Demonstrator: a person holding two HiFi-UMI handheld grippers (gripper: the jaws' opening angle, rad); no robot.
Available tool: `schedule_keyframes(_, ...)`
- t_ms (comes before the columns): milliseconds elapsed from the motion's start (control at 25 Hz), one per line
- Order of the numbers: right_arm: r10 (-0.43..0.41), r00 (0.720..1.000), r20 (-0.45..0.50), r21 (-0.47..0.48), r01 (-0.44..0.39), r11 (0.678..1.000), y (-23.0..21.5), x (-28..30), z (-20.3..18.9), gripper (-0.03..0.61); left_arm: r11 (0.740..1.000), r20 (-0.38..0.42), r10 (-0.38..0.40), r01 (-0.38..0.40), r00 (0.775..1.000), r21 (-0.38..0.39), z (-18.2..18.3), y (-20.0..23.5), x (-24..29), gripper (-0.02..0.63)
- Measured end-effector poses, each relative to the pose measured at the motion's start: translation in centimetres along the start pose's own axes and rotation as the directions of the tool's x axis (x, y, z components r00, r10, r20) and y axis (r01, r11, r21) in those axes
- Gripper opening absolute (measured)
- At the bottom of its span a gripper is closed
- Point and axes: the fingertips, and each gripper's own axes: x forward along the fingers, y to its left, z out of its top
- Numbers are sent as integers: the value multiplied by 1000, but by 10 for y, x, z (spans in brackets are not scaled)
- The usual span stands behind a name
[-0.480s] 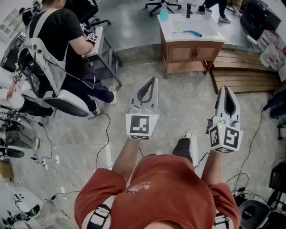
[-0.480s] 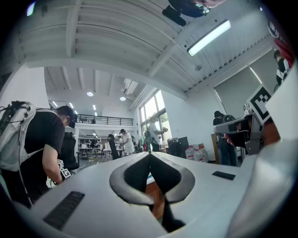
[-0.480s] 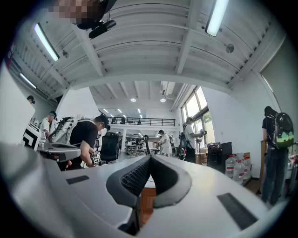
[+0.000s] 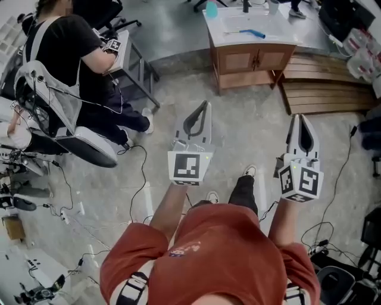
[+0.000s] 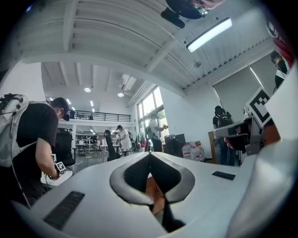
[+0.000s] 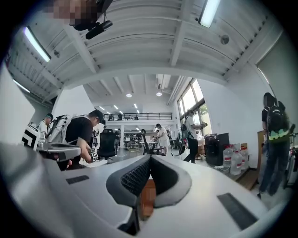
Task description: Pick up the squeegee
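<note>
A blue-handled squeegee (image 4: 249, 33) lies on the white top of a wooden cabinet (image 4: 253, 58) at the far side of the room, well beyond both grippers. In the head view my left gripper (image 4: 206, 103) and right gripper (image 4: 299, 117) are held level above the floor, side by side, pointing toward the cabinet. Both are shut with nothing between the jaws. In the left gripper view the left gripper (image 5: 150, 154) has its tips meeting, and the right gripper (image 6: 150, 157) looks the same in its own view. Neither gripper view shows the squeegee.
A seated person (image 4: 65, 53) with a harness and a small desk (image 4: 122, 56) is at the left. Cables (image 4: 140, 179) trail over the floor. A wooden pallet (image 4: 324, 80) lies right of the cabinet. A teal bottle (image 4: 211, 9) stands on the counter. People stand in the distance.
The cabinet, the seated person and the floor have slid up and slightly left in the head view. Both grippers keep their places in the view and stay shut.
</note>
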Motion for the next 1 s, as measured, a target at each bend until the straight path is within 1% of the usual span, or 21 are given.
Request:
schedule_keyframes(200, -31, 999, -31, 20, 32, 999, -42, 19, -17, 8, 1000, -24, -27, 27, 999, -11, -9, -26, 41, 15)
schedule_keyframes(440, -59, 997, -54, 63, 62, 996, -110, 50, -30, 8, 998, -47, -66, 66, 997, -3, -17, -70, 108, 15)
schedule_keyframes(640, -42, 991, -126, 49, 49, 998, -174, 91, -47, 8, 998, -50, -70, 69, 996, -9, -15, -109, 174, 15)
schedule_keyframes(720, -44, 991, -123, 52, 51, 997, -198, 103, -45, 8, 997, -39, -78, 78, 996, -17, -10, -126, 198, 15)
schedule_keyframes(880, -46, 994, -103, 62, 52, 997, -244, 122, -30, 8, 997, -44, -71, 72, 996, 6, 0, -151, 238, 15)
schedule_keyframes(1000, -31, 995, -98, 97, 40, 994, -278, 139, -24, 8, 997, -40, -70, 71, 997, 9, 8, -171, 271, 15)
